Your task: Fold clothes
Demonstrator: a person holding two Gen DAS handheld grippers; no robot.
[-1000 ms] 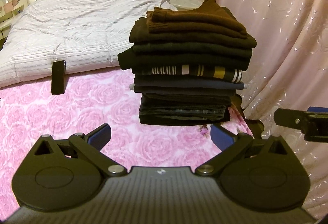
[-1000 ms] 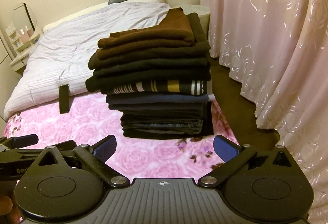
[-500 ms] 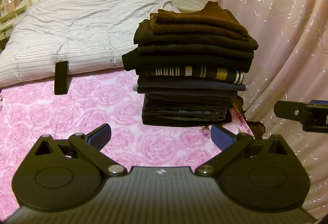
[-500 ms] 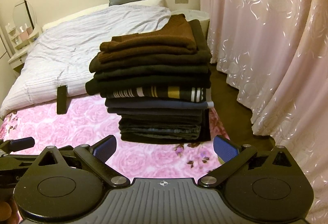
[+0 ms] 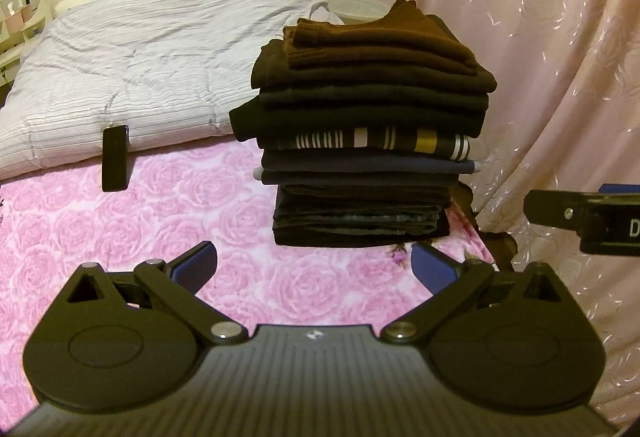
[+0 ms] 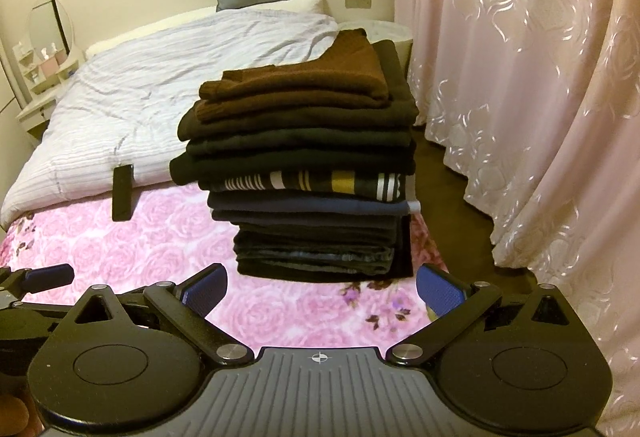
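A tall stack of folded dark clothes (image 5: 368, 141) (image 6: 304, 173) stands on the pink rose-print blanket (image 5: 100, 233) (image 6: 152, 237) near the bed's right corner. A brown knit sweater (image 5: 376, 37) (image 6: 304, 81) lies on top, and a striped garment (image 5: 384, 141) (image 6: 316, 183) sits midway down. My left gripper (image 5: 314, 269) hangs open in front of the stack, nothing between its blue pads. My right gripper (image 6: 320, 289) is open too, a little short of the stack's base. The right gripper's finger (image 5: 560, 209) shows at the right edge of the left wrist view.
A black phone-like slab (image 5: 115, 158) (image 6: 123, 193) leans at the quilt's edge. A grey-striped quilt (image 5: 152, 57) (image 6: 168, 77) covers the far bed. Pink curtains (image 5: 540, 57) (image 6: 532, 97) hang close on the right, with dark floor (image 6: 452, 189) between bed and curtain.
Both views have drawn back and risen slightly, so the stack sits a bit lower and farther in frame. Both grippers stay open; the stack is unchanged.
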